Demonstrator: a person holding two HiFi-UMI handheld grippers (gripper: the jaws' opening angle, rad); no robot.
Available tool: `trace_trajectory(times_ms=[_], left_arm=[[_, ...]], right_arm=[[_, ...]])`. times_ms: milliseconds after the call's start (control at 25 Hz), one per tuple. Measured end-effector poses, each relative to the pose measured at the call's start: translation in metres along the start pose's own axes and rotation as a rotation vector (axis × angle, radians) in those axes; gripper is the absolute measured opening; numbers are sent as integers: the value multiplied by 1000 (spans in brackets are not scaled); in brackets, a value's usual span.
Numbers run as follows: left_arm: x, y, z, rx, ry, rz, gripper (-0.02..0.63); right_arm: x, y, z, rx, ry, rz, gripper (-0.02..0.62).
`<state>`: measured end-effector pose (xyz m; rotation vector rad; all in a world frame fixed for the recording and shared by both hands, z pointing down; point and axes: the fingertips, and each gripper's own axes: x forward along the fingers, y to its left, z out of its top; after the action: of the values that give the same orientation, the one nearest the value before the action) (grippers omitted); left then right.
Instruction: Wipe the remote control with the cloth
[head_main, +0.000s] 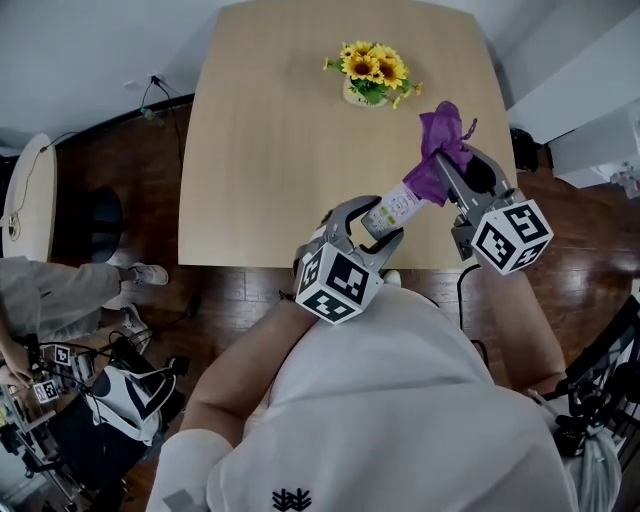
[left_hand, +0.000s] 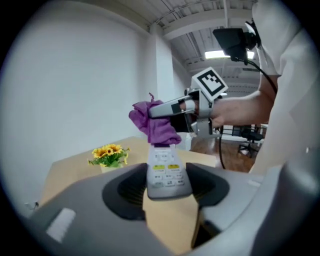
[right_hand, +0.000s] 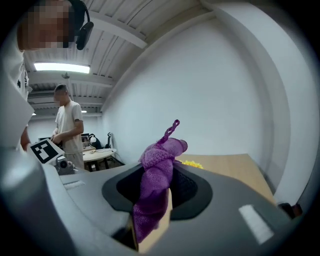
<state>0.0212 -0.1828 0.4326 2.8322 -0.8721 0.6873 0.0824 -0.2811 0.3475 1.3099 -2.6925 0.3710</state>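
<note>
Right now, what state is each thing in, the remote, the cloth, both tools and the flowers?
remote control: lifted off the table, gripped at its near end.
cloth: bunched, draped over the remote's far end.
left tool: shut on the remote control.
right tool: shut on the cloth.
sunflower pot: upright on the table.

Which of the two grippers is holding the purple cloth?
The right gripper, at the head view's right, clamps the purple cloth; the left gripper holds the remote control.
</note>
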Motion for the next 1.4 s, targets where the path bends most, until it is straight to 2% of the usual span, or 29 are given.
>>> trace_trajectory(times_ms=[160, 320, 480, 720, 840, 1040, 1400], left_arm=[[-4, -1, 1, -2, -7, -1, 262], [-1, -1, -3, -5, -6, -1, 262], [4, 1, -5, -8, -9, 3, 261], [8, 2, -1, -10, -18, 4, 261], [6, 5, 1, -11, -24, 11, 261], [3, 5, 1, -5, -26, 17, 261], [-1, 7, -10, -24, -11, 24, 261]], right_arm=[[-4, -27, 6, 2, -8, -58, 126], [-8, -17, 17, 13, -32, -42, 126], [-6, 26, 22, 42, -45, 62, 126], [-7, 116, 23, 160, -59, 299, 126], [-4, 136, 13, 193, -42, 348, 126], [4, 109, -4, 201, -24, 277, 126], [6, 9, -19, 171, -11, 36, 126]])
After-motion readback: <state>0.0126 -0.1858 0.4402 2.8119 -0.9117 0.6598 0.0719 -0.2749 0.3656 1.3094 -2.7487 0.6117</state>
